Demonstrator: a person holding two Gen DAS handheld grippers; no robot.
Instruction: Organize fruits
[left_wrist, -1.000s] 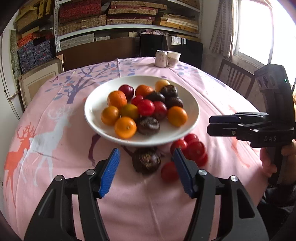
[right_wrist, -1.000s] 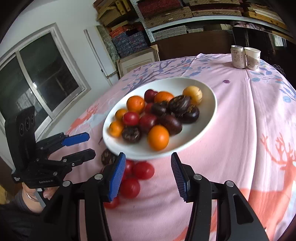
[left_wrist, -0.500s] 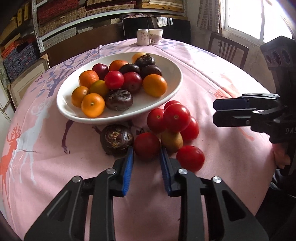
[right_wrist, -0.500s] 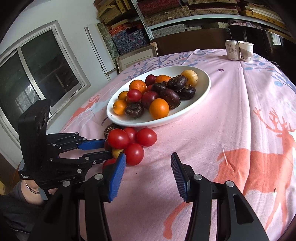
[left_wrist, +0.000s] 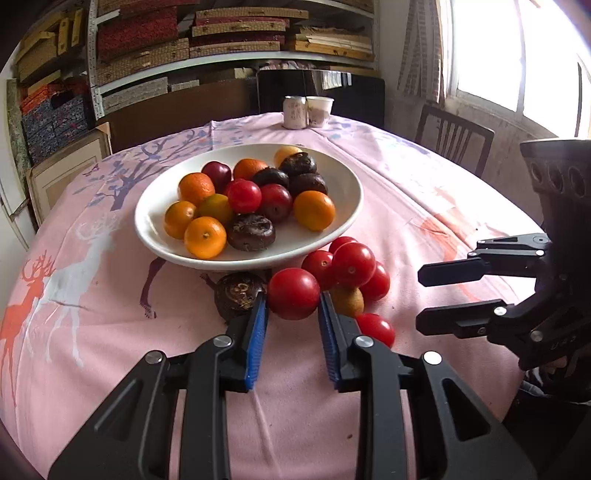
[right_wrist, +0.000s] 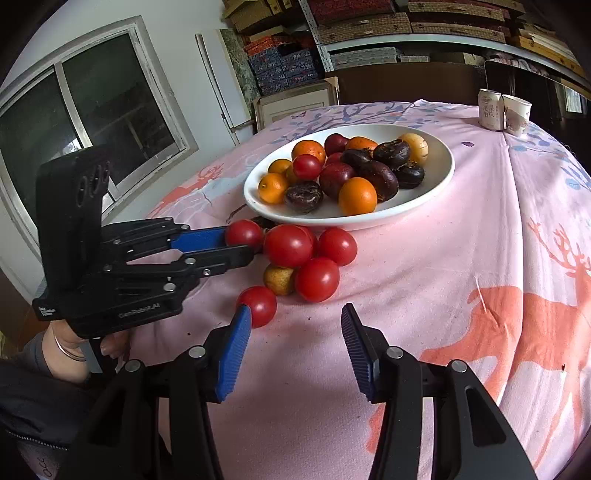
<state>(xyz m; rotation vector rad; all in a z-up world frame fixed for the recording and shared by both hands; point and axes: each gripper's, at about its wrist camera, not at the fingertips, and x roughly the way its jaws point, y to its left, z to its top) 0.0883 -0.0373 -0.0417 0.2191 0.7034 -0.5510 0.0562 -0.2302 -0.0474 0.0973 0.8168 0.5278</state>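
Observation:
A white plate (left_wrist: 343, 206) on the pink tablecloth holds oranges, red fruits and dark brown fruits. In front of it lie several loose red tomatoes (left_wrist: 352, 264), a small yellow-brown fruit (left_wrist: 349, 301) and a dark brown fruit (left_wrist: 236, 293). My left gripper (left_wrist: 291, 310) is shut on a red tomato (left_wrist: 293, 293) and holds it just above the cloth; it also shows in the right wrist view (right_wrist: 236, 245). My right gripper (right_wrist: 295, 328) is open and empty, low over the cloth to the right of the pile, beside one tomato (right_wrist: 258, 304).
A can (left_wrist: 294, 112) and a paper cup (left_wrist: 319, 110) stand at the table's far edge. A wooden chair (left_wrist: 454, 142) stands at the back right. Shelves with boxes line the back wall. The plate also shows in the right wrist view (right_wrist: 436, 177).
My left gripper moved right from the dark fruit to a tomato, closed on it and lifted it slightly. My right gripper pulled back from the plate and stays open.

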